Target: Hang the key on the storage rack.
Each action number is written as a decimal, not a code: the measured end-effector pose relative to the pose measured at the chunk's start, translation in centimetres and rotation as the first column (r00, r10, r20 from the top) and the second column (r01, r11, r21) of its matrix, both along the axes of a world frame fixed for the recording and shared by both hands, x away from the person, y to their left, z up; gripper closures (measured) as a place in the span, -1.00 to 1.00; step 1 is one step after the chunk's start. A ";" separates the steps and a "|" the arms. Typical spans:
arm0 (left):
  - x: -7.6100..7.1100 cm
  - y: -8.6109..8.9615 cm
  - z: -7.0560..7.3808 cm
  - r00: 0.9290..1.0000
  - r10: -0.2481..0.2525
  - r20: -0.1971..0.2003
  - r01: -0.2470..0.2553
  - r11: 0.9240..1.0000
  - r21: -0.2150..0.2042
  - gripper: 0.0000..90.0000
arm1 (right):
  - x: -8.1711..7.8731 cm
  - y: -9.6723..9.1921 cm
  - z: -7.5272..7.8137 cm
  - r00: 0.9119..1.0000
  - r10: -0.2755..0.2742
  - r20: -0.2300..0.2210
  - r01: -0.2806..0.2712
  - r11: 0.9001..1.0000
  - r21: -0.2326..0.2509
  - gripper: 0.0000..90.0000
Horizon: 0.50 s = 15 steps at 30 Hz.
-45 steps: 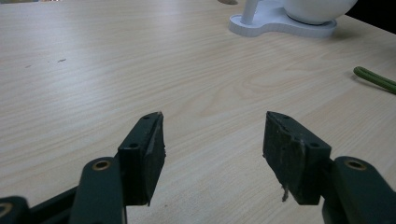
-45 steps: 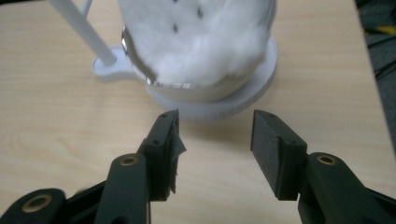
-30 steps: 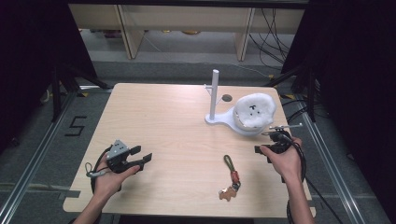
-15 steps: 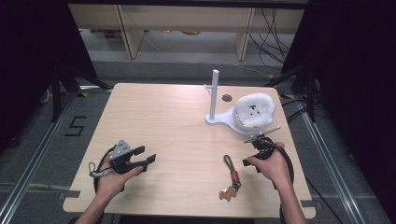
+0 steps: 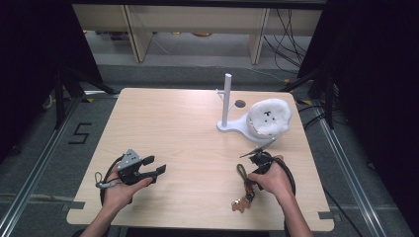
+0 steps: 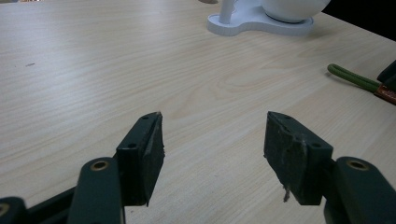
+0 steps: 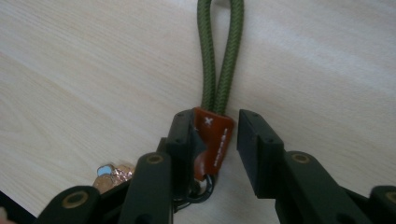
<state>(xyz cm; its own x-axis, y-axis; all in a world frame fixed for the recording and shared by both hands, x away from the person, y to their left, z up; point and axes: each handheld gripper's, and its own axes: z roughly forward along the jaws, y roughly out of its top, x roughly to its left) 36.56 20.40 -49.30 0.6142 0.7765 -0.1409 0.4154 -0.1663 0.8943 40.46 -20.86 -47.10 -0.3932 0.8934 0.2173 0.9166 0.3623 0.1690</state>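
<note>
A keychain lies near the table's front right: a green cord loop [image 7: 219, 56], a brown tag [image 7: 215, 137] and a small metal charm [image 7: 112, 171]. In the high view the green cord loop [image 5: 241, 172] sits just above the charm [image 5: 240, 205]. My right gripper [image 7: 217, 116] is down on the keychain with its jaws on either side of the brown tag. The left jaw touches the tag and a thin gap shows at the right jaw. That right gripper [image 5: 251, 174] is held by the person's right hand. My left gripper [image 5: 157, 165] rests at the front left, open with nothing between its jaws [image 6: 212, 135].
A white stand [image 5: 232, 126] with an upright post stands at the back right, and a white round object [image 5: 269, 117] rests on its base. A small dark hole [image 5: 240, 103] marks the table behind it. Bare wood [image 5: 188, 128] spans the middle.
My right gripper has moved left and toward the front, from beside the white round object down onto the keychain, and now straddles its tag. The left gripper has barely shifted.
</note>
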 end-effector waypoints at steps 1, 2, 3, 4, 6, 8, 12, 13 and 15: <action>0.0 0.0 0.0 1.000 0.002 -0.001 -0.002 1.000 0.003 -0.17 | -0.1 0.2 0.0 1.000 -0.013 -0.018 0.012 1.000 -0.014 0.48; 0.0 0.0 0.0 1.000 -0.007 0.003 0.007 1.000 -0.004 -0.17 | -0.1 0.3 -0.1 1.000 -0.011 -0.023 0.010 1.000 -0.013 0.46; 0.0 0.0 0.0 1.000 -0.009 0.004 0.009 1.000 -0.003 -0.17 | -0.1 0.4 -0.3 1.000 0.006 0.000 -0.006 1.000 -0.012 0.46; -0.1 0.0 0.1 1.000 -0.003 0.002 0.003 1.000 0.003 -0.17 | -0.2 0.6 -0.3 1.000 -0.019 0.000 0.019 1.000 -0.023 0.45; -0.2 0.0 0.1 1.000 -0.005 0.003 0.005 1.000 0.003 -0.17 | -0.1 0.7 -0.2 1.000 -0.011 -0.019 0.011 0.999 -0.034 0.46; -0.1 -0.1 0.0 1.000 -0.004 0.002 0.004 1.000 -0.002 -0.17 | -0.1 1.0 -0.4 1.000 -0.007 -0.025 0.006 0.999 -0.039 0.46; -0.2 -0.2 0.0 1.000 -0.006 -0.001 0.006 1.000 0.001 -0.17 | 0.0 1.4 -0.4 0.999 0.001 -0.044 -0.003 0.999 -0.054 0.54; -0.2 -0.2 0.0 1.000 -0.007 0.000 0.007 1.000 0.007 -0.17 | 0.0 1.4 -0.5 0.999 0.007 -0.042 -0.009 0.999 -0.045 0.58; -0.2 -0.2 0.0 1.000 -0.010 0.002 0.010 1.000 0.005 -0.17 | 0.1 1.4 -0.6 0.999 0.041 -0.012 -0.042 0.999 -0.021 0.70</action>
<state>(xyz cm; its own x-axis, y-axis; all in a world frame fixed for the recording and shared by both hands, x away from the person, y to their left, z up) 36.41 20.23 -49.29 0.6219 0.7713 -0.1356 0.4121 -0.1751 0.8942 40.56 -19.49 -47.74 -0.4276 0.8809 0.2030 0.9026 0.4036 0.1498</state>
